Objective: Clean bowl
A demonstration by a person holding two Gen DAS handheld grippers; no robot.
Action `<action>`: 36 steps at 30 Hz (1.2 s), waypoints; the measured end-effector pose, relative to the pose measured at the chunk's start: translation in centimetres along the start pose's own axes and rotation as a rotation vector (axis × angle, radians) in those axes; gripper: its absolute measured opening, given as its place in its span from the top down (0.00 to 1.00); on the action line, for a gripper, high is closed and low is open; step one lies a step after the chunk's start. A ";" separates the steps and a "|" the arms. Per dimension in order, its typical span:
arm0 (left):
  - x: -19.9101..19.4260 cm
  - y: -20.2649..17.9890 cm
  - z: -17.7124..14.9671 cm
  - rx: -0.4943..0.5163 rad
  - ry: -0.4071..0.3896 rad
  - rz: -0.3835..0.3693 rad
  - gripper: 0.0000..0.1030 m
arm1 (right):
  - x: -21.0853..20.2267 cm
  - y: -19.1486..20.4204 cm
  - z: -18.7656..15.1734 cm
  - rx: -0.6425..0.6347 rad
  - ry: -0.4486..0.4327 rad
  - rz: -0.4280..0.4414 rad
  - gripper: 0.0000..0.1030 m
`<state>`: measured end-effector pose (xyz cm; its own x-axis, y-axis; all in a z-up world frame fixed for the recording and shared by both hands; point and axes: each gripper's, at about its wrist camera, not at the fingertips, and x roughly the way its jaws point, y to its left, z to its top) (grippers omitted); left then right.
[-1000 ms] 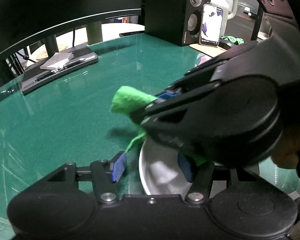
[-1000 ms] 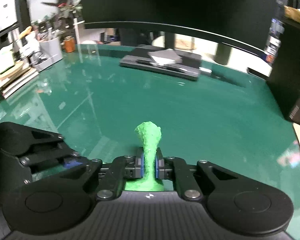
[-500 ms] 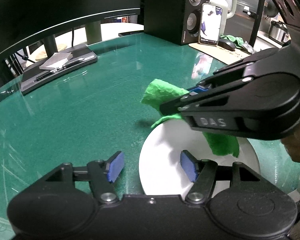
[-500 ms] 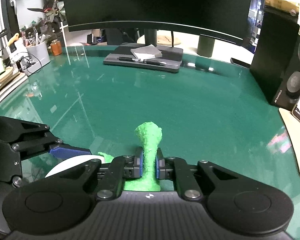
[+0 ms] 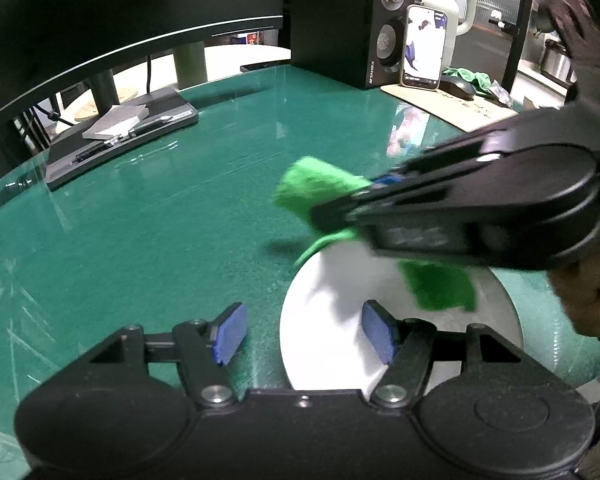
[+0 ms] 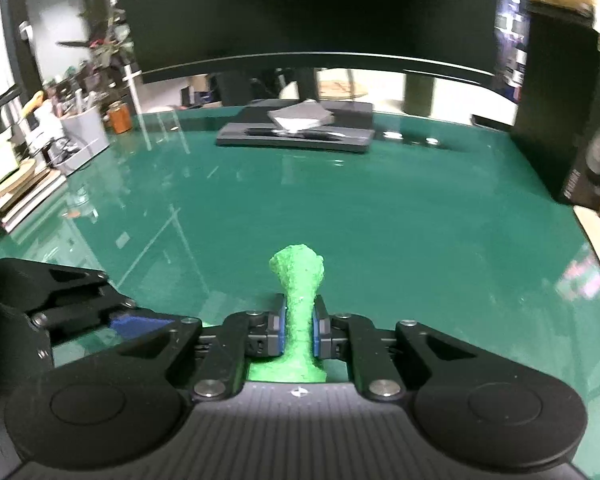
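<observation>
A white bowl point(image 5: 324, 320) sits on the green glass table point(image 5: 160, 240), near its front edge. My left gripper point(image 5: 303, 332) is open and straddles the bowl's left rim. One blue pad point(image 5: 230, 332) stands outside over the table, the other point(image 5: 376, 336) inside the bowl, and neither presses the rim. My right gripper point(image 6: 299, 328) is shut on a green cloth point(image 6: 298, 276). In the left wrist view the right gripper point(image 5: 380, 180) reaches in over the bowl, and the cloth point(image 5: 312, 184) sticks out past its tips and hangs into the bowl point(image 5: 440, 288).
A black tray with a grey pad and a pen point(image 5: 120, 136) lies at the back under a curved monitor point(image 6: 300, 12). A black speaker point(image 5: 352, 20), a phone point(image 5: 424, 48) and a mouse point(image 5: 458, 88) stand at the back right. A person's hand point(image 5: 588, 292) holds the right gripper.
The right gripper with the cloth has swept from the bowl's left side toward the right across it, uncovering the bowl. The left gripper's jaws stand slightly wider; the left hand stayed put.
</observation>
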<state>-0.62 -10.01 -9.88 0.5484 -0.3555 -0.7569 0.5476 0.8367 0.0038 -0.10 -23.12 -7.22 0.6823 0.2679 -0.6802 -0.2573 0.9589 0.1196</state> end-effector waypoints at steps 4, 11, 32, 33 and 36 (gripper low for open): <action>0.0 0.0 0.0 0.004 0.000 0.001 0.36 | -0.5 -0.6 -0.5 0.024 0.003 -0.008 0.88; 0.0 -0.2 0.1 0.009 0.002 0.012 0.36 | 1.2 0.8 0.4 -0.006 -0.009 0.032 0.88; 0.3 -0.9 1.3 0.122 0.028 -0.024 0.45 | -1.3 -1.4 -1.4 0.070 -0.004 0.018 0.88; 0.3 -0.8 1.3 0.112 0.029 -0.036 0.54 | -1.2 -1.5 -1.4 0.073 -0.008 0.012 0.88; 0.1 -0.5 0.9 0.086 0.027 -0.045 0.68 | -1.0 -1.8 -1.3 0.089 -0.016 0.007 0.87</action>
<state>-0.30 -10.87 -9.35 0.5051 -0.3798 -0.7750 0.6244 0.7807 0.0244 -1.22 -25.20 -7.67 0.6915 0.2750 -0.6680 -0.2006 0.9614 0.1882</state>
